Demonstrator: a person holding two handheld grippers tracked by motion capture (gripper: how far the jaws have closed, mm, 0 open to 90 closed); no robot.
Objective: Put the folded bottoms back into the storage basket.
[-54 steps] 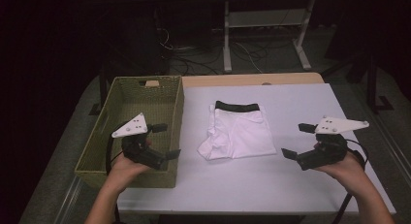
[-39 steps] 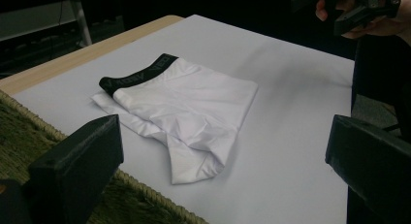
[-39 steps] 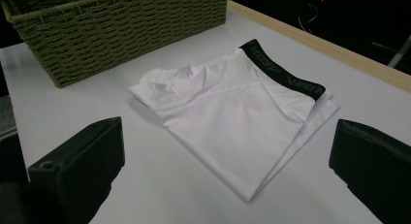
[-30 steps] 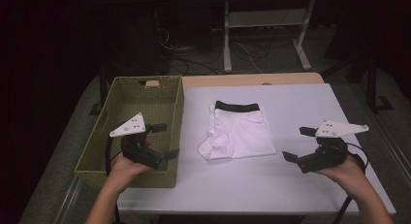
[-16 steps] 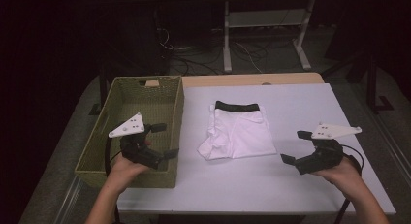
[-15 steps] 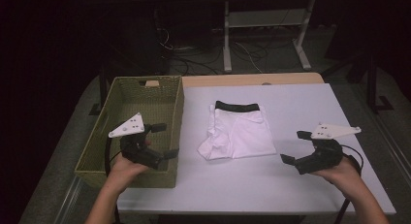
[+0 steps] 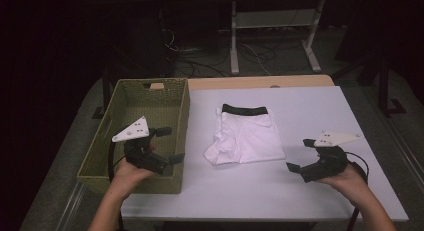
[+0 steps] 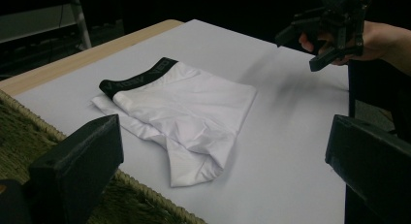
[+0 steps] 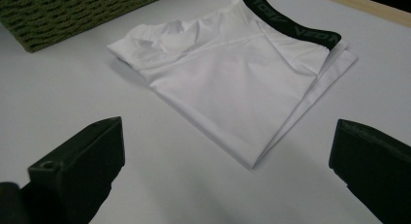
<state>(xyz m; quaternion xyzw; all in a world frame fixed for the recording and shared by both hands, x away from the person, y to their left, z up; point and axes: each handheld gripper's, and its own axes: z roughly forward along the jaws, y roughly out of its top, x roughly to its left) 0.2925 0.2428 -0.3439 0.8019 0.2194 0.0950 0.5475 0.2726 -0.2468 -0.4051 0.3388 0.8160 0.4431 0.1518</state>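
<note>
Folded white underwear with a black waistband lies in the middle of the white table; it also appears in the left gripper view as the underwear and in the right gripper view as the underwear. My left gripper hovers open over the near right corner of the green woven basket, jaws pointing at the garment. My right gripper stands open near the table's right front, a short way right of the garment, nothing between its jaws. The right gripper is seen across the table in the left gripper view.
The basket's woven rim runs just under the left gripper. A corner of the basket lies beyond the garment in the right gripper view. A wooden strip edges the table's far side. Table legs and cables stand on the floor behind.
My right gripper has drifted a little down and left, toward the table's front edge. The left gripper and the underwear have hardly moved.
</note>
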